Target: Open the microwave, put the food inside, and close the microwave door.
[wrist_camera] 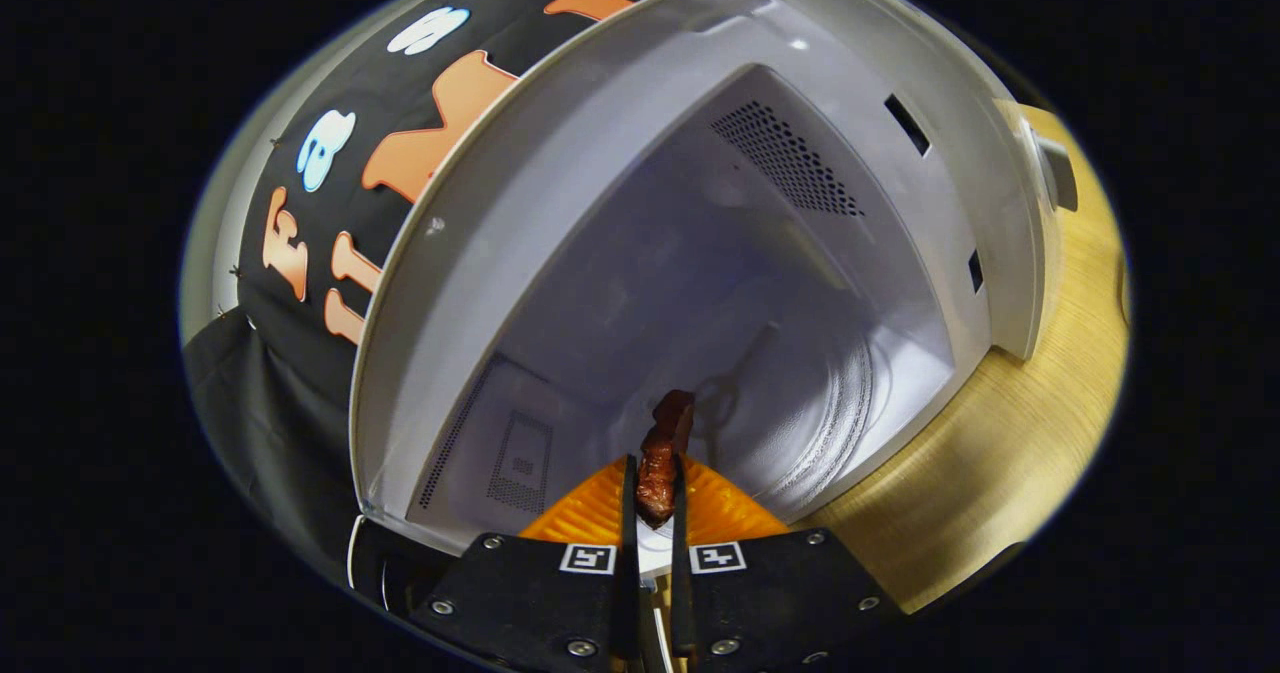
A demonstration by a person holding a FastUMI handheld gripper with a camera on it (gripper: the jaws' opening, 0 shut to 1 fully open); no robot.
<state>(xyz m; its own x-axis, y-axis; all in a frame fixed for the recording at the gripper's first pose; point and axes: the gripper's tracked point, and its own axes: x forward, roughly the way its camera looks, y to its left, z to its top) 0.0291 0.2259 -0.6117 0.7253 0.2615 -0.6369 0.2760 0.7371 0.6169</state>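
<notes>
Wooden table (pixel 1010 453) bears the open microwave (pixel 700 253) (white inside); jaws pinch reddish-brown food (pixel 662 468).

Light wooden tabletop (pixel 1040 433) with visible grain, extending to the right. Black cloth wall (pixel 300 393) behind on the left, hanging down past the tabletop edge.

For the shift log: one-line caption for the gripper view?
Gripper shut on dark red food piece, held at the open microwave cavity above its glass turntable.
</notes>
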